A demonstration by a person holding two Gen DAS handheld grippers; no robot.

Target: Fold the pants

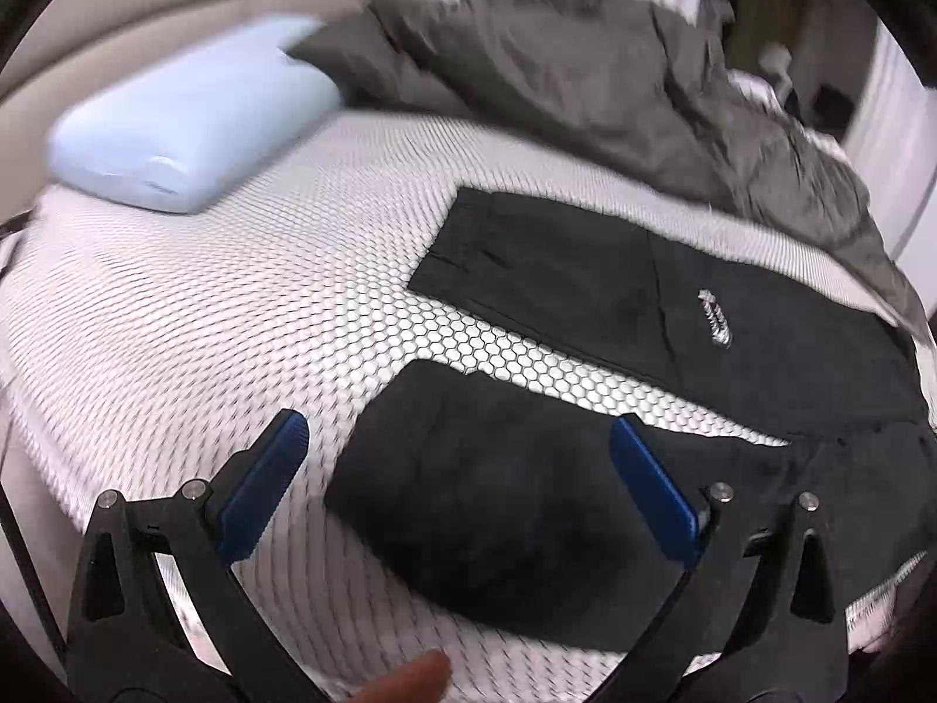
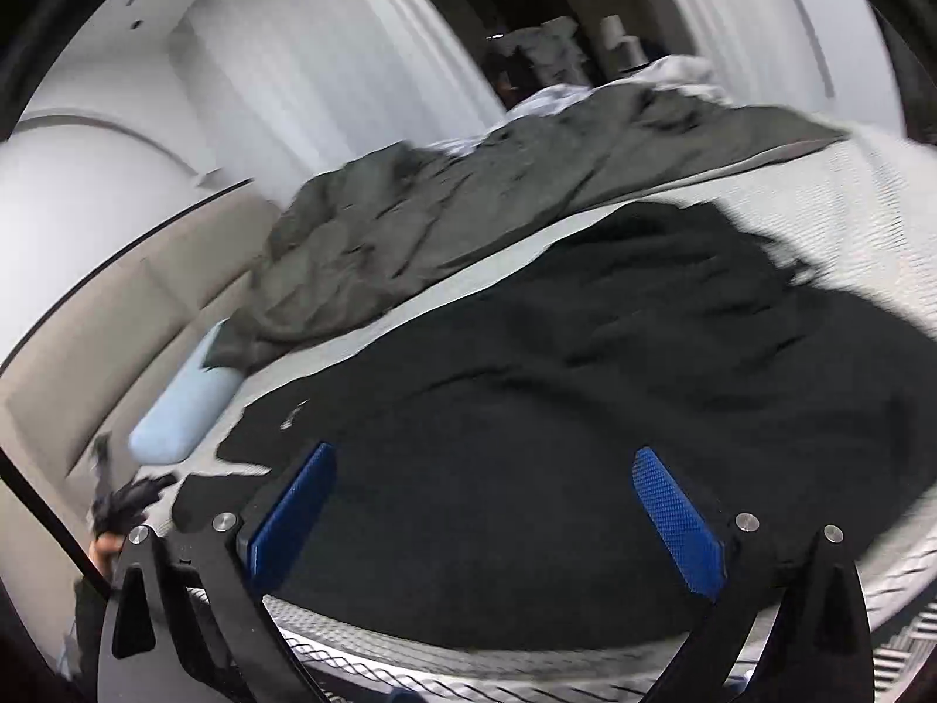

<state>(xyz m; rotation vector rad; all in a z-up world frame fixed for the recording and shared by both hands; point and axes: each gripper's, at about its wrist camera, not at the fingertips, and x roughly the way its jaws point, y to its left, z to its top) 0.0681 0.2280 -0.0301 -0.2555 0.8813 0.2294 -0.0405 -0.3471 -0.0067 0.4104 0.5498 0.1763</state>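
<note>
The pale blue pillow (image 1: 187,123) lies at the far left corner of the mattress (image 1: 234,304), with the grey duvet (image 1: 556,76) bunched along the far edge. The black pants (image 1: 673,316) are spread flat toward the near right edge, the 2 legs apart with a strip of mattress between them and the cuffs pointing left. The left gripper (image 1: 460,445) hangs over the nearer leg's cuff, jaws wide and empty; the right gripper (image 2: 486,468) hangs over the waist end, also spread wide, holding nothing. It looks like the laying-out step is finished and no fold has started. Next, I judge, each claw must pinch an edge of 1 leg and carry it over the other.
</note>
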